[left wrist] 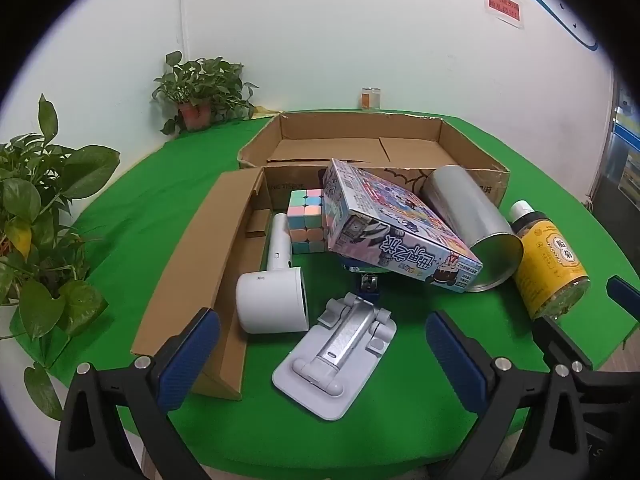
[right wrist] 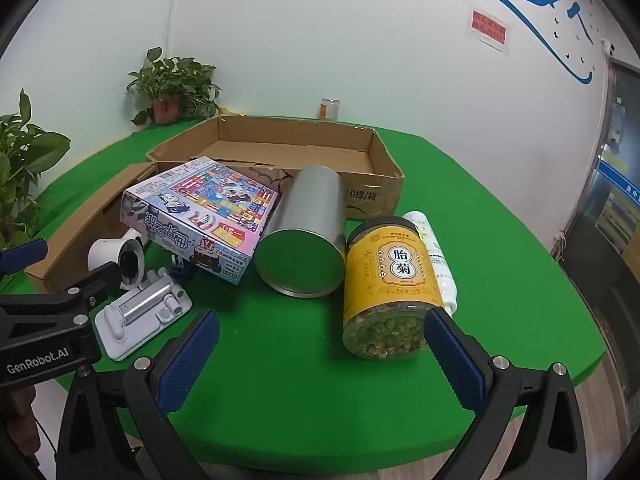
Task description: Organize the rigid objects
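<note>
The left gripper (left wrist: 322, 350) and right gripper (right wrist: 322, 350) both gape wide and hold nothing, low in frame, probably poised to choose. Centre frame, unsorted objects crowd together: phone stand (left wrist: 334, 354), yellow jar (right wrist: 386, 288), metal tin (right wrist: 306, 236). Behind waits the empty cardboard box (left wrist: 472, 148), on a green table (right wrist: 280, 380) against a white wall (right wrist: 320, 40).

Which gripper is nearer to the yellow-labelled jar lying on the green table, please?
Right. The right gripper hangs open just before the yellow-labelled jar, one finger close beside the jar's base. The left gripper faces the phone stand, the jar off to its right.
</note>
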{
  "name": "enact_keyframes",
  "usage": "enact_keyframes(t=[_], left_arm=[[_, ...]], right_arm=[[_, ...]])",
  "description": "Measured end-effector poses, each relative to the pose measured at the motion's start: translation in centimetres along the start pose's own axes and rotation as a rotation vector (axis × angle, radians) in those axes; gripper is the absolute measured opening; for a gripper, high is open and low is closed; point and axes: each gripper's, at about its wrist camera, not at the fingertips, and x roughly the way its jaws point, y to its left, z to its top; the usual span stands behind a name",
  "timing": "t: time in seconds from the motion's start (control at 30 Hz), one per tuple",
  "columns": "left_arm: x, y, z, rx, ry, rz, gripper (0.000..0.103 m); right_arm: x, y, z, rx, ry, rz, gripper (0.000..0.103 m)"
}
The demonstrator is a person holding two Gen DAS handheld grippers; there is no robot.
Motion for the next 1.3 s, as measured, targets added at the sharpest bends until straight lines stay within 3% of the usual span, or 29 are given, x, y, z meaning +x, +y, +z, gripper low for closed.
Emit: enact_keyframes(t=[0.83,1.07,1.2,1.3], left_arm=[[1.6,3.6,3.8,0.002,-0.004,-0.023,0.103],[2.4,6.4,4.1,-0.021,0.036,0.054,0.103],[3.0,8.6,3.2,-0.037,0.074,0.113,0.103],[3.5,9.7,2.4,-0.048,0.107,0.115,0.101]], right_arm=[[2.7,1.8,2.4,-0.076,0.021,0.065,0.103],[2.5,1.9,2.7,-0.049,-0.001,0.33,0.103],[1.0,3.5,2.9,-0.116,-0.069,0.504,0.103],[-0.1,5.7,2.8,-0.175,-0.088,0.598,0.102]])
